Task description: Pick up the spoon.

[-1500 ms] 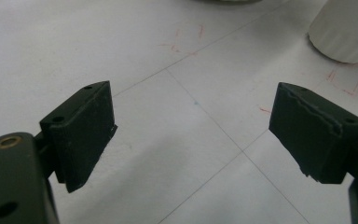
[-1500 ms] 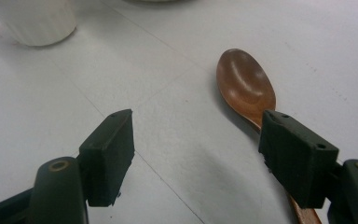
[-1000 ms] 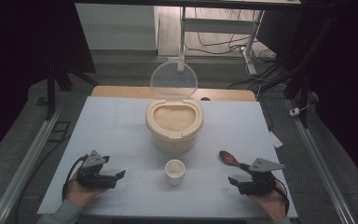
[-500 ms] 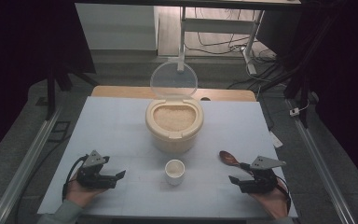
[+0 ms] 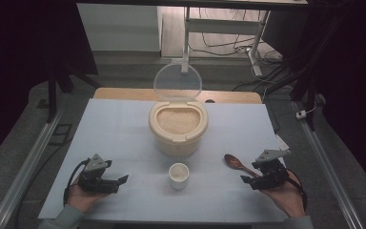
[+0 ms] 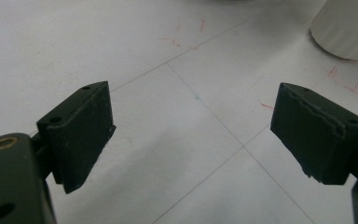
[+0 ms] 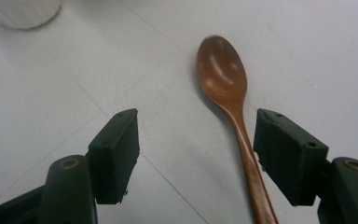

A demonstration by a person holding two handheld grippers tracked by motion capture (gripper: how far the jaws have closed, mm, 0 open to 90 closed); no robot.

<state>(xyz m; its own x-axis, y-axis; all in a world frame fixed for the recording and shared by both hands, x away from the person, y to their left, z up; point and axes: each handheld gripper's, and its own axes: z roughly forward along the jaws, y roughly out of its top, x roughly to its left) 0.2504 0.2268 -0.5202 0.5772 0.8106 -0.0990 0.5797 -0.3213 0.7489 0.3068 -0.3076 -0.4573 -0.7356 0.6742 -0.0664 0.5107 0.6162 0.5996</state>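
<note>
A brown wooden spoon [image 5: 233,162] [image 7: 223,74] lies flat on the white table, bowl facing up. My right gripper [image 5: 247,181] [image 7: 196,154] hovers over its handle. The jaws stand wide and have just been closing a little. The handle runs between them, close to the right-hand jaw, and neither pad presses on it. A small white cup [image 5: 178,174] [image 7: 25,11] [image 6: 349,25] stands mid-table in front of a beige container of rice [image 5: 178,125]. My left gripper [image 5: 121,181] [image 6: 193,135] rests low at the front left, open, with bare table between its jaws.
The container's clear round lid [image 5: 177,82] stands tipped up behind the rice. The white table top [image 5: 114,129] has thin lines and faint red marks. Metal rails run along both sides, and cables and a stand's legs lie beyond the far edge.
The right gripper has risen a little over the spoon handle. The left gripper, cup, spoon and container have stayed where they were.
</note>
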